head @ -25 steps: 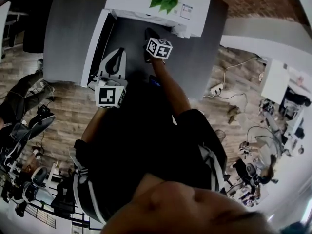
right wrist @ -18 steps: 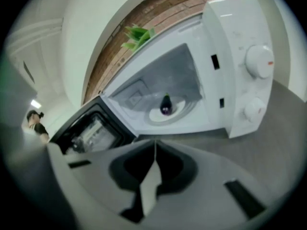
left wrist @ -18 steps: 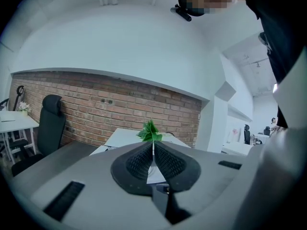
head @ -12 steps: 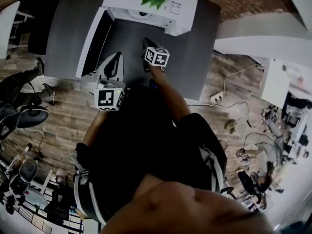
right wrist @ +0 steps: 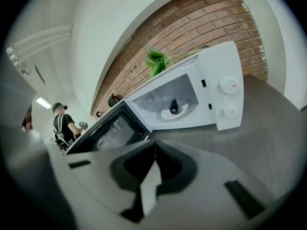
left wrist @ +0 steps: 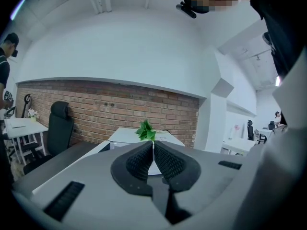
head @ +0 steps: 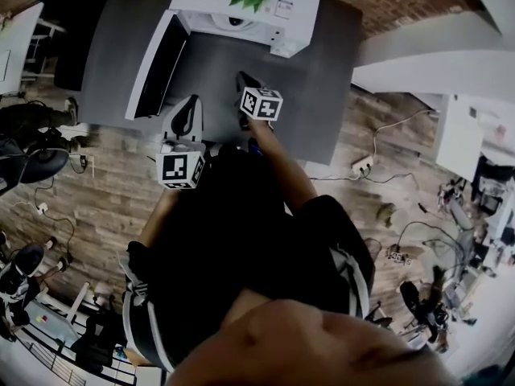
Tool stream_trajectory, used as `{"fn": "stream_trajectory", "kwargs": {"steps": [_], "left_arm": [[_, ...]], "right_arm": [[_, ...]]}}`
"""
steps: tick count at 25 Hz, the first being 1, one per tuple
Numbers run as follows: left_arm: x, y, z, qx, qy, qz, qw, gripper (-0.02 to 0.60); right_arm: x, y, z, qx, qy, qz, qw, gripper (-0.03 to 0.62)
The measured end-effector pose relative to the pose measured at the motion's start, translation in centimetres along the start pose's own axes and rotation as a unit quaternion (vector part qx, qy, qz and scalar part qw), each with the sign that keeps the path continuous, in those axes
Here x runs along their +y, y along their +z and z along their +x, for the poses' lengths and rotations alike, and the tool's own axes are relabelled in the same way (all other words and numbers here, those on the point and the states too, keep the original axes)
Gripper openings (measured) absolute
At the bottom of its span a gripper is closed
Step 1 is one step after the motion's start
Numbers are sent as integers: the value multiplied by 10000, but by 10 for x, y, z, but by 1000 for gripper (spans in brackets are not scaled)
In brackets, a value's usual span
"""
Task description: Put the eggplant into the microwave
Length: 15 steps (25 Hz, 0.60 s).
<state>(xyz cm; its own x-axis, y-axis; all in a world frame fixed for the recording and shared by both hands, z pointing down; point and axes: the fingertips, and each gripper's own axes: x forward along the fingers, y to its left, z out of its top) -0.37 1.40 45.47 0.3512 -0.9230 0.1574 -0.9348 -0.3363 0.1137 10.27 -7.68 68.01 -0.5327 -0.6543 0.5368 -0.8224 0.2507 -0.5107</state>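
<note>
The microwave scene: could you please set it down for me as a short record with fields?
microwave: white, on the grey table, door open
eggplant: inside the microwave, on the turntable plate
plant: on top of the microwave
left gripper: jaws together, empty
right gripper: jaws together, empty, facing the microwave

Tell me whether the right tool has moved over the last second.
Yes. In the head view the right tool has pulled back from the microwave; the gap between them is wider than before.
</note>
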Motion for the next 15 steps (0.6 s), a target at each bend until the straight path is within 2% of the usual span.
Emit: {"fn": "stream_trajectory", "kwargs": {"steps": [15], "left_arm": [[22, 0, 4, -31, -747, -59, 9972, 46]], "right_arm": [[53, 16, -67, -726, -337, -62, 9968, 34]]}}
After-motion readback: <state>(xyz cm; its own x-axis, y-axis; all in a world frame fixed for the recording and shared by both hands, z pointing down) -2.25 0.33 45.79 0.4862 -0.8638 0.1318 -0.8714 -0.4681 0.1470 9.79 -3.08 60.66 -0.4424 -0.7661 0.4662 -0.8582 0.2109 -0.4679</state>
